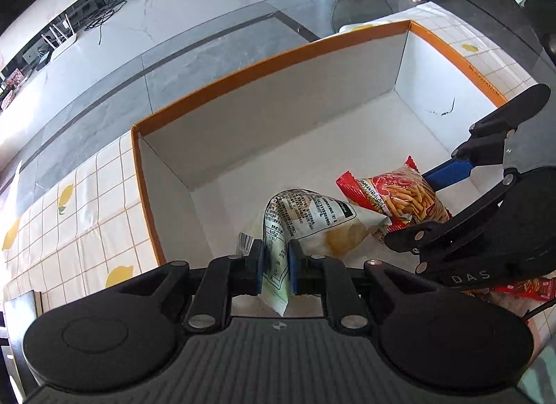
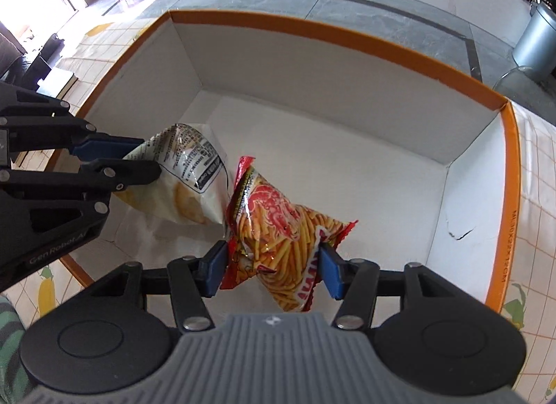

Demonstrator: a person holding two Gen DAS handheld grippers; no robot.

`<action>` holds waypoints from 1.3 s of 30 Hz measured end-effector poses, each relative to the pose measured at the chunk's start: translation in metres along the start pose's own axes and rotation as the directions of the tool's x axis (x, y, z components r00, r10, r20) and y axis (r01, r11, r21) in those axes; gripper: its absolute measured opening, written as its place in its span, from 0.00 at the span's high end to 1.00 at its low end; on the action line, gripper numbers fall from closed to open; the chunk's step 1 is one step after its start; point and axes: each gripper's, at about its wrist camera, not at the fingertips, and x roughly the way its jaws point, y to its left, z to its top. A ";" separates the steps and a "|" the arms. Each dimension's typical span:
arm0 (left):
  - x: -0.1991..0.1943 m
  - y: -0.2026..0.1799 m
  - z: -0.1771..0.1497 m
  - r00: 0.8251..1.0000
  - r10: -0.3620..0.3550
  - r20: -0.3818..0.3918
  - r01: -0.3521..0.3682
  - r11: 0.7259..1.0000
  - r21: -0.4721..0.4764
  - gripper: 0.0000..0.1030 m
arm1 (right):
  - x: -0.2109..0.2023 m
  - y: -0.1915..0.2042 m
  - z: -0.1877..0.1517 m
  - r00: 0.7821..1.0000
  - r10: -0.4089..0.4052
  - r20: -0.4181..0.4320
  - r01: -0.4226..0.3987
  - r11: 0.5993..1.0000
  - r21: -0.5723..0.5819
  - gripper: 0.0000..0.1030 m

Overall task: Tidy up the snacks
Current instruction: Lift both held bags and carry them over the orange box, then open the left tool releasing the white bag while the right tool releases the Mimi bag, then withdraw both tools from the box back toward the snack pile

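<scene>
White snack bag pinched in left tool.

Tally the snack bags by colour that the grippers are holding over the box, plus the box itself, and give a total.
White snack bag, pinched in the left gripper: 1
Red snack bag, clamped in the right gripper: 1
Orange-rimmed box, white inside: 1
Total: 3
A further bit of red packaging shows at the left view's right edge, too hidden to count.

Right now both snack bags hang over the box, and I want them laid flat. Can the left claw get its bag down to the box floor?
Probably yes: the left claw holds the white bag over bare floor of the box; only the red bag touches alongside.
</scene>
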 end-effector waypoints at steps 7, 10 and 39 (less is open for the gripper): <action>0.006 -0.008 0.000 0.997 0.021 -0.076 -0.018 0.999 0.040 0.85 | 0.019 0.004 0.005 0.998 -0.016 -0.058 0.016 1.000 0.008 0.45; 0.008 -0.010 -0.001 0.995 0.023 -0.093 -0.019 0.999 0.045 0.84 | 0.026 0.001 0.012 0.998 -0.014 -0.067 0.016 0.999 0.030 0.43; -0.151 -0.037 -0.058 0.942 0.066 0.330 -0.029 0.993 -0.117 0.28 | -0.122 0.022 -0.076 0.908 -0.123 0.400 0.081 0.990 0.120 0.31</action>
